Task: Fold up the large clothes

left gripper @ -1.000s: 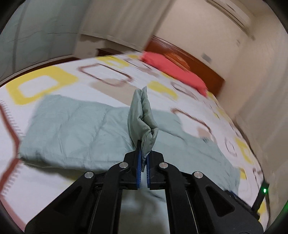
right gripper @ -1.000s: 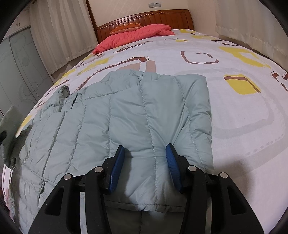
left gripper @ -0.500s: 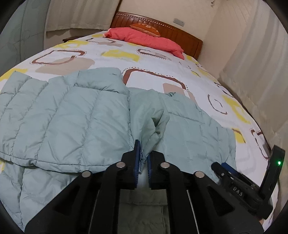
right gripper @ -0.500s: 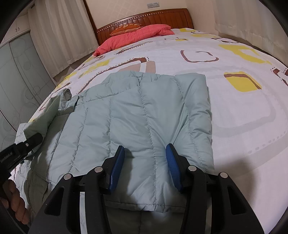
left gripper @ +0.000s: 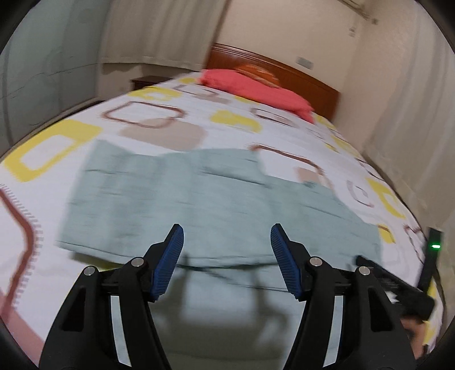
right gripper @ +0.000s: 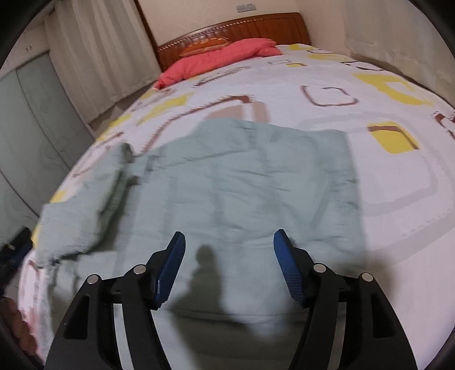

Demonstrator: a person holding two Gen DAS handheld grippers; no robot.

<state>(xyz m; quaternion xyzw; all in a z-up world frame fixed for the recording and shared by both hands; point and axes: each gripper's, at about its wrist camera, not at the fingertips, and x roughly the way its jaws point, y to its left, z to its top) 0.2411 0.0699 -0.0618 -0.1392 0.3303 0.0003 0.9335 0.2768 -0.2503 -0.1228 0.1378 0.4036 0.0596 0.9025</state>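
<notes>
Now, the scene line by line:
Jacket: a pale green quilted jacket is lying folded on the bed, spreading across the near middle of the bedspread in both views; both pictures are blurring with motion, so the stitching is hard to read.
Jacket, left side: in the right wrist view a bunched part of the jacket, perhaps a sleeve, is lying rumpled at the left edge of the bed, next to the flatter folded body.
Left gripper: the left gripper is hanging over the near edge of the jacket, its jaws opening; the blue pads are standing well apart and nothing is sitting between them, so the cloth is released.
Right gripper: the right gripper is likewise hovering above the near part of the jacket with its jaws opening, blue pads wide and gripping nothing; its shadow is falling on the fabric below.
Right gripper seen from the left: its black body with a green light is showing at the far right edge of the left wrist view.
Bed: the bedspread, white with yellow and brown squares, is lying under the jacket.
Pillow: a red pillow is resting at the far end against the wooden headboard.
Surroundings: curtains are hanging on the left wall.
</notes>
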